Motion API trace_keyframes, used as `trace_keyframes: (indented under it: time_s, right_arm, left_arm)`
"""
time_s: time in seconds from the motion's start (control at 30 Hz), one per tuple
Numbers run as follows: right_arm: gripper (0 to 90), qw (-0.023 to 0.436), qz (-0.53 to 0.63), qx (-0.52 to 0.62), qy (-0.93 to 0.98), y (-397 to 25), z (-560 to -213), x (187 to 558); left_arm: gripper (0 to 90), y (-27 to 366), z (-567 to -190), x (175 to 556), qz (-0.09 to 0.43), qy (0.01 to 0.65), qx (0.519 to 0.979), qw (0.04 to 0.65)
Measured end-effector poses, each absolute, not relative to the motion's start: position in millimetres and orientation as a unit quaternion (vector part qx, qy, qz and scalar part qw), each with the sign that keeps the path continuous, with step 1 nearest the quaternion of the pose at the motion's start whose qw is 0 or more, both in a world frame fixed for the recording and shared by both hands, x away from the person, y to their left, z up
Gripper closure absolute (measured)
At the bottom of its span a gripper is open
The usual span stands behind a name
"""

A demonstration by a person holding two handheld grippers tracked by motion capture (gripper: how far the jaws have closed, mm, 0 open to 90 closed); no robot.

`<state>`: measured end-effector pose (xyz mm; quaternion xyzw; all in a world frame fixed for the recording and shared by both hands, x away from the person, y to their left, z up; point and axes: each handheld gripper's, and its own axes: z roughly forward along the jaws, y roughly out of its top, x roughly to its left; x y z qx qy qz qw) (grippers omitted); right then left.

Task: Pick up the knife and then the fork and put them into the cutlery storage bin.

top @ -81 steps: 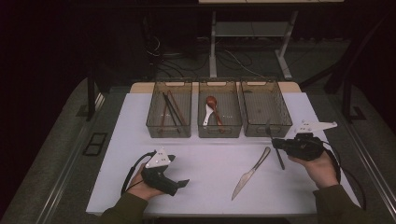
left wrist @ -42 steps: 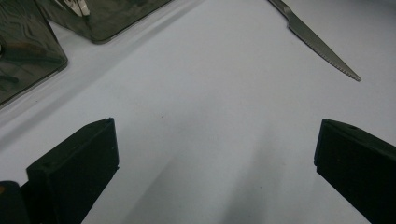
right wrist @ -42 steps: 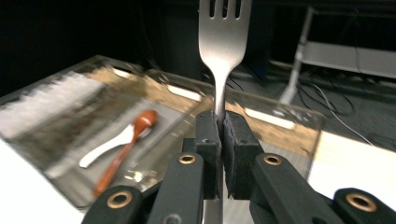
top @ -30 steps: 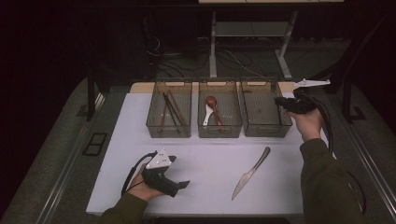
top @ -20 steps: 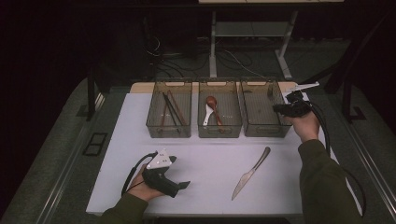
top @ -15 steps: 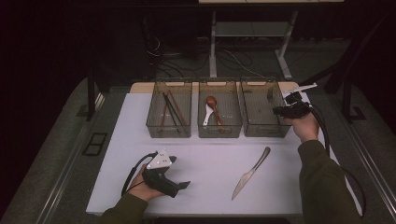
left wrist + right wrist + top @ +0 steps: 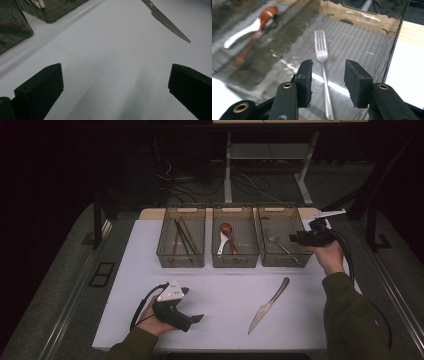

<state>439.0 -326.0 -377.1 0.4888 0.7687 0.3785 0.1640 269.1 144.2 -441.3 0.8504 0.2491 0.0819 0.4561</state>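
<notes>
The right gripper (image 7: 299,239) hangs over the right-hand bin (image 7: 278,221), the one nearest the table's right edge in the row of three bins along the far edge. In the right gripper view its jaws stand partly apart with nothing between the pads, and the fork (image 7: 323,75) lies flat on the bin floor below them, its tines pointing away and its handle running down between the two jaws. The gripper (image 7: 328,82) does not touch the fork. In the high view the fork (image 7: 280,245) shows as a thin metal piece slanting across the bin floor.

The left gripper (image 7: 196,318) rests low near the table's near edge, toward the left corner, held in the person's left hand (image 7: 152,317). In the left gripper view its jaws are spread wide over bare white tabletop (image 7: 107,67), gripping nothing.

A knife (image 7: 268,305) lies on the table between the bins and the near edge, right of centre, its blade toward the near edge; its serrated blade (image 7: 167,20) shows in the left gripper view.

The middle bin (image 7: 235,261) holds a white spoon (image 7: 222,243) and a brown wooden spoon (image 7: 229,235). The left bin (image 7: 180,260) holds dark chopsticks (image 7: 183,236).
</notes>
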Motion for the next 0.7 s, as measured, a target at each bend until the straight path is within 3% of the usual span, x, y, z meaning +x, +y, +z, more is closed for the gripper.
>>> trace_keyframes:
  time_s: [0.1, 0.43, 0.7]
  right_arm:
    - [61.0, 0.16, 0.393, 0.477, 0.769, -327.5, -370.9, 427.3]
    - [89.6, 0.144, 0.406, 0.425, 0.796, -322.0, -366.1, 386.8]
    - [90.0, 0.123, 0.387, 0.391, 0.826, -307.4, -385.7, 364.6]
  left_arm:
    - [0.0, 144.2, -441.3, 269.3, 0.082, 0.25, 0.85, 0.456]
    - [0.0, 144.0, -441.4, 269.1, 0.082, 0.252, 0.85, 0.456]
    - [0.0, 144.5, -440.4, 269.0, 0.084, 0.245, 0.854, 0.45]
